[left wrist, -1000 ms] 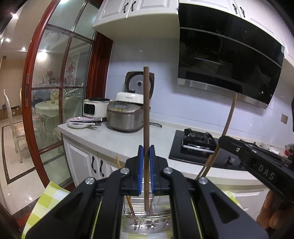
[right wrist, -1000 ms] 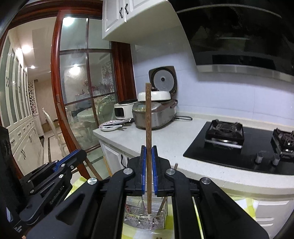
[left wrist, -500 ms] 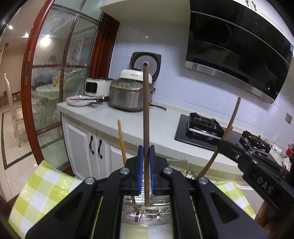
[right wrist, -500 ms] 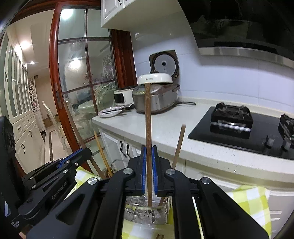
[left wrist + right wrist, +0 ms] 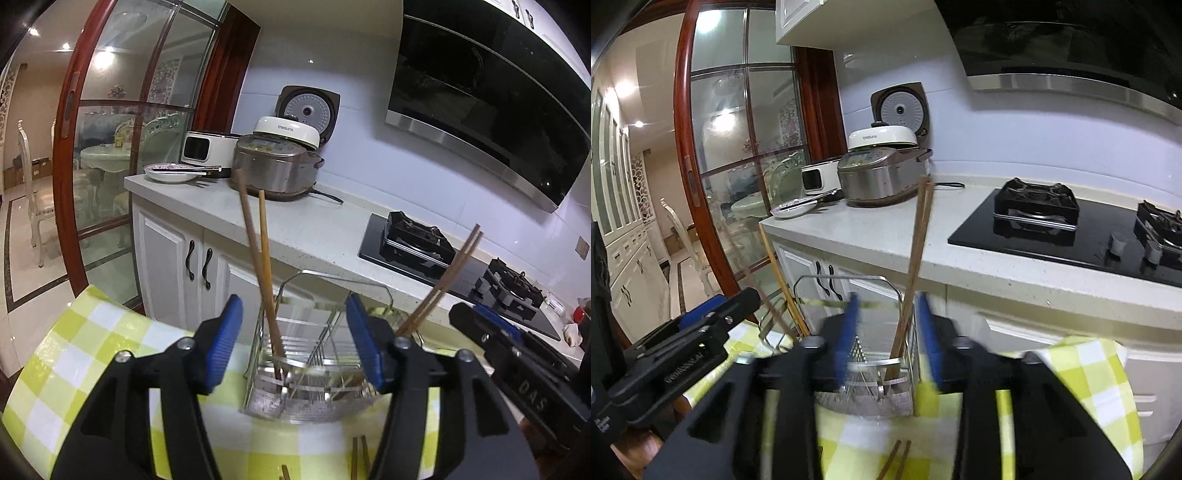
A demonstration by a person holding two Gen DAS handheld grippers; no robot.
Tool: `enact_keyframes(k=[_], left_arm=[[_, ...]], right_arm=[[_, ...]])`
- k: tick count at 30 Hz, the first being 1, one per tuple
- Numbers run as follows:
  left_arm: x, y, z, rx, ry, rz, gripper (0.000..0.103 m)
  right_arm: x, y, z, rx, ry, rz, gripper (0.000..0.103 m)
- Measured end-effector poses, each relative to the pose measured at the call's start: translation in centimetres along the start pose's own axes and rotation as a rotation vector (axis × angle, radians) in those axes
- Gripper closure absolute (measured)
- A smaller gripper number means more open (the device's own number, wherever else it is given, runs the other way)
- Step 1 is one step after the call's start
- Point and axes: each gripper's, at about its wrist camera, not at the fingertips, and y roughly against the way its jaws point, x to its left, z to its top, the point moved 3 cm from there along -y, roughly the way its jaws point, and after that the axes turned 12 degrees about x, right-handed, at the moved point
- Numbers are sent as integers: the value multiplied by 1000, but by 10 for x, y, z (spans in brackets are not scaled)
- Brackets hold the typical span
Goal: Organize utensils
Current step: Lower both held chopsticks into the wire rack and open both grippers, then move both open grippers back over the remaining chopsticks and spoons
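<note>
Two pairs of chopsticks [image 5: 266, 273] lean in the rack [image 5: 314, 369], one at each end, on the checked table [image 5: 92, 354]. Both the left gripper [image 5: 295, 343] and right gripper [image 5: 886, 332] have fingers spread wide, holding nothing. More chopsticks [image 5: 895, 461] lie nearer; best to back away level, clear of the leaning sticks, before reaching down.

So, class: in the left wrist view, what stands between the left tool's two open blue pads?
The wire utensil rack on the checked cloth, with two chopsticks leaning in its left end; the left tool holds nothing.
</note>
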Motion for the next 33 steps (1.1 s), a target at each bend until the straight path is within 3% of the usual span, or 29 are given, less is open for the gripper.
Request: enact_keyframes(k=[5,14,19,20,26,29,33], left_arm=[[2,17,-18,-1,11,12,30],[14,58,-57,-33,36,128,5],[14,74,-73,-6,15,172,5],[11,77,-78,-4,-7,163,5],[-17,83,-114,41,-217,150,5],[-19,82,-130,93,-254,143,5],[-8,76,-145,179,-215,133,5]], right_arm=[[2,16,-20,-6,24,-42,36],[-12,31,-60,48,-17,-139,25],[-20,41,-80,50,-46,-239,19],[-21,46,-85,38,-50,-253,13],[-24,60,-108,43,-45,-256,13],[-29,64,-122,73,-56,-237,13],[-37,62,-140,142,-62,-202,13]])
